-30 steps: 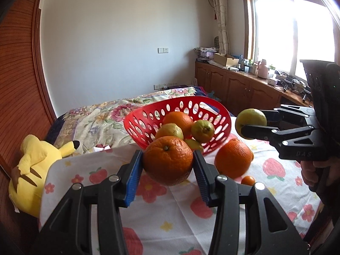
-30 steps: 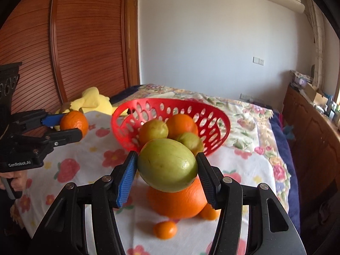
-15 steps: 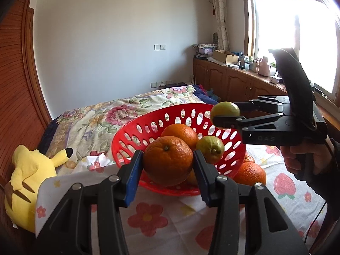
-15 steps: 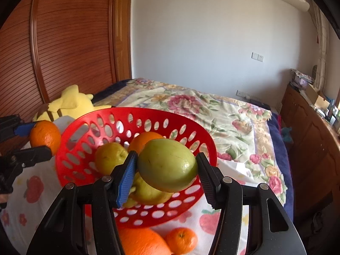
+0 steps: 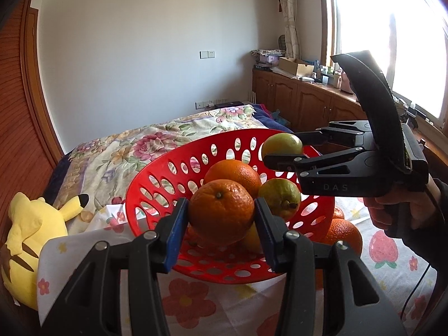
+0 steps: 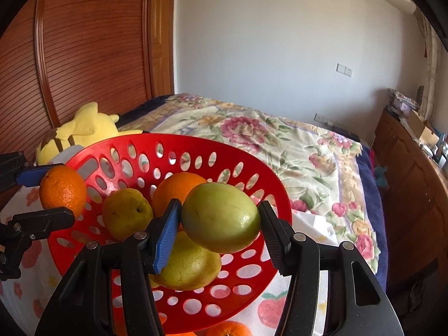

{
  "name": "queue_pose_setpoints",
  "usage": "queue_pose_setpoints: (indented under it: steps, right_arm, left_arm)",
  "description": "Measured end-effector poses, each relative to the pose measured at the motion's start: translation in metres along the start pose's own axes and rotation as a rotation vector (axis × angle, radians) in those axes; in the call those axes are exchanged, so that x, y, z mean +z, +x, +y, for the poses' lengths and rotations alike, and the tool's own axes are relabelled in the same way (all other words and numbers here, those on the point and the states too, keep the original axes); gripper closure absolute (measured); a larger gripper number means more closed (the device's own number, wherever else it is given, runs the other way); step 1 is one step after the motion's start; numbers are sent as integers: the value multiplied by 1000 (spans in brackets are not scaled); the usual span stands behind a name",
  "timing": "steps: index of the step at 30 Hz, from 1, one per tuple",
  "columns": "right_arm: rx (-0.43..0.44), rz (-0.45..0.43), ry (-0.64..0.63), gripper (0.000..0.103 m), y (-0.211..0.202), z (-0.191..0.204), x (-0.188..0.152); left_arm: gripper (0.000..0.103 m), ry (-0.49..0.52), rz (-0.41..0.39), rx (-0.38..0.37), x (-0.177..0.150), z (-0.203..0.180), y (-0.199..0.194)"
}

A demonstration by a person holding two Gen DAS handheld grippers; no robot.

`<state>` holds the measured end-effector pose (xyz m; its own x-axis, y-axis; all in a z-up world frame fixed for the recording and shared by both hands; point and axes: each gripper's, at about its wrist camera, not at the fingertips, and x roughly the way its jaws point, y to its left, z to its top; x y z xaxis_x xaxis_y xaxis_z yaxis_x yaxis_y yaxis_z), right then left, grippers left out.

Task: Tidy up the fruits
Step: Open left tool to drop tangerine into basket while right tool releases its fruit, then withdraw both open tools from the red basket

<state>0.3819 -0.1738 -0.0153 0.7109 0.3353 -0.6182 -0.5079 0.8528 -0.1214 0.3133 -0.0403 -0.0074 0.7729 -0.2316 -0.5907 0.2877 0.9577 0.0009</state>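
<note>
A red perforated basket (image 5: 168, 179) (image 6: 117, 151) holds an orange (image 5: 233, 172) (image 6: 176, 187) and yellow-green fruits (image 5: 280, 196) (image 6: 126, 214). My left gripper (image 5: 221, 221) is shut on an orange (image 5: 221, 212), held over the basket's near rim; that orange shows at the left of the right wrist view (image 6: 63, 190). My right gripper (image 6: 219, 225) is shut on a green fruit (image 6: 221, 221) above the basket's near side; it also shows in the left wrist view (image 5: 282, 145).
The basket stands on a white cloth with fruit prints (image 5: 196, 302). More oranges lie on the cloth beside the basket (image 5: 343, 235) (image 6: 226, 329). A yellow plush toy (image 5: 25, 235) lies at the left. A floral bed (image 6: 280, 140) lies behind, wooden cabinets (image 5: 308, 100) to the right.
Both grippers have moved forward with their fruits and now hold them over the basket. The basket looks larger and closer in both views.
</note>
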Motion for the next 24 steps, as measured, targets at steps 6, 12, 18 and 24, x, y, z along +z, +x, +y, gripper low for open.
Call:
queue_pose_setpoints:
  steps: [6, 12, 18, 24]
  right_arm:
    - [-14, -2, 0, 42, 3, 4, -5]
    - [-8, -20, 7, 42, -9, 3, -11]
    - [-6, -55, 21, 41, -32, 7, -21]
    - [2, -80, 64, 40, -49, 7, -32]
  left_arm:
    - [57, 7, 9, -3, 0, -2, 5]
    - [57, 13, 7, -14, 0, -6, 9]
    - [57, 15, 3, -31, -5, -8, 12]
    - [56, 7, 0, -62, -8, -6, 14]
